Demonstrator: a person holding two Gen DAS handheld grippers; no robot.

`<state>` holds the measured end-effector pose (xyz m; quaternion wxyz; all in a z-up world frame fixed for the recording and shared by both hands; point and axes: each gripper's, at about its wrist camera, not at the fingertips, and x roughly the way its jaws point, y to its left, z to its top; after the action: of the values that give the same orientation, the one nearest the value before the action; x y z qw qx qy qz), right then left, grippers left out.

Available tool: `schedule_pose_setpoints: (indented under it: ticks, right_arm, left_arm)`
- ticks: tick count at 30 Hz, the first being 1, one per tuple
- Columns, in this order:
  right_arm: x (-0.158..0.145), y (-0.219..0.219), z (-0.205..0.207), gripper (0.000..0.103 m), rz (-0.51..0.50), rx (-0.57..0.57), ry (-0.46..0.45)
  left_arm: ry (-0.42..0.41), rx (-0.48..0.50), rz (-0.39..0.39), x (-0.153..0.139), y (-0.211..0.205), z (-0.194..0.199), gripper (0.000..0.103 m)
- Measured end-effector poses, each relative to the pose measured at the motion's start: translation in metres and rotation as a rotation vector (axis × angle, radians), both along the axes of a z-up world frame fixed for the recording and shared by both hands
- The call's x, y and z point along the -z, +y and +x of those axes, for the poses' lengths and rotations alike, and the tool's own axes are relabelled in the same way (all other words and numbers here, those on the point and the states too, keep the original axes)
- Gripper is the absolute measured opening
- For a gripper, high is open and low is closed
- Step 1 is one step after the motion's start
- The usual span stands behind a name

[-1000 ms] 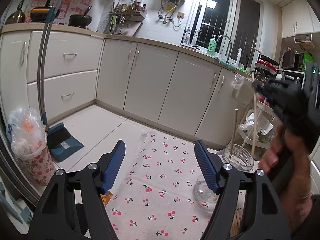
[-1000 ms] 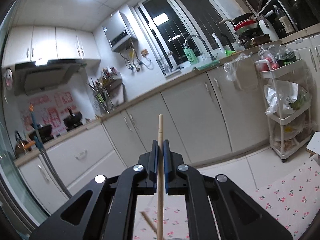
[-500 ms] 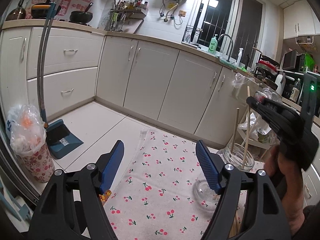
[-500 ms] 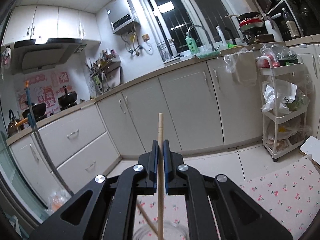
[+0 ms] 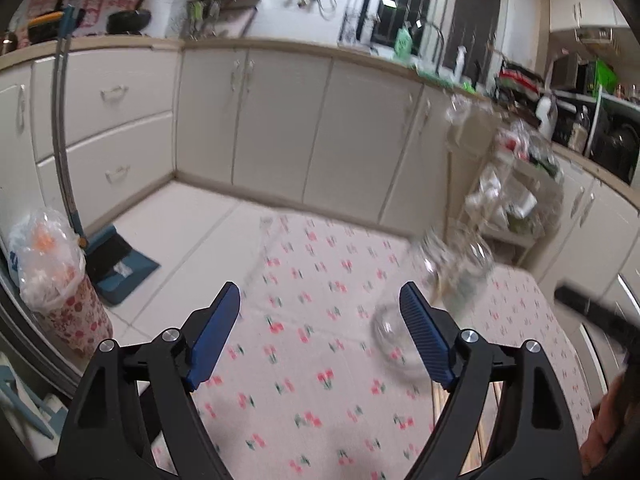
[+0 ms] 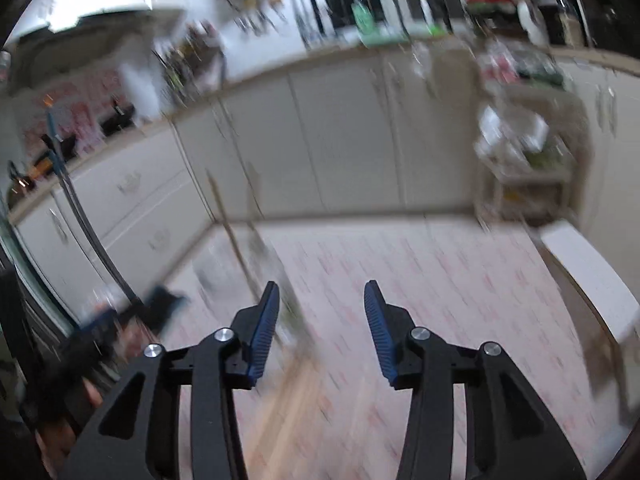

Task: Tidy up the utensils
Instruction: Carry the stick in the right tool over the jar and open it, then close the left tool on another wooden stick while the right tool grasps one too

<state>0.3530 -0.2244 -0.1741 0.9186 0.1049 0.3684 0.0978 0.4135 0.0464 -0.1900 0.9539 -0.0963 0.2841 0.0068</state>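
My left gripper (image 5: pixel 320 312) is open and empty above the cherry-print cloth (image 5: pixel 312 344). A clear glass jar (image 5: pixel 460 272) stands at the right of the cloth, blurred, with a smaller clear glass (image 5: pixel 394 340) in front of it beside my right finger. My right gripper (image 6: pixel 320 312) is open and empty. In the blurred right wrist view the jar (image 6: pixel 240 264) stands ahead to the left with thin wooden chopsticks (image 6: pixel 230 232) upright in it. More wooden sticks (image 6: pixel 280 408) lie on the cloth below my right gripper.
White cabinets (image 5: pixel 280 128) run along the back. A dustpan and broom (image 5: pixel 116 260) and a bagged bin (image 5: pixel 52 280) stand on the floor at left. A trolley with bags (image 5: pixel 508 196) stands at right. A white box (image 6: pixel 588 276) lies at the cloth's right edge.
My right gripper has opened and let go of the chopstick, which now stands in the jar, and it has swung down and away. Both views tilted down toward the cloth.
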Motion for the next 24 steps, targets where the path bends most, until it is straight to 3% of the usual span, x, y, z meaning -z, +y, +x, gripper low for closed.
schedule_pose_setpoints:
  ticks: [2,5,13,20,24]
  right_arm:
    - [0.023,-0.002,-0.011,0.037,-0.033,-0.007,0.101]
    - [0.048,0.002,-0.018,0.036,-0.062,-0.014,0.171]
    - [0.072,0.025,0.000,0.036,-0.170,-0.048,0.228]
    - [0.076,0.011,-0.010,0.010,-0.262,-0.060,0.230]
    - [0.076,-0.007,-0.012,0.010,-0.238,-0.060,0.245]
  left_arm:
    - [0.049,0.034,0.011,0.009,-0.009,-0.002,0.078]
    - [0.129,0.084,0.049,0.024,-0.026,0.000,0.078]
    - [0.230,0.169,0.092,0.049,-0.058,0.005,0.078]
    - [0.299,0.234,0.155,0.067,-0.084,0.013,0.078]
    - [0.338,0.256,0.180,0.073,-0.093,0.018,0.072]
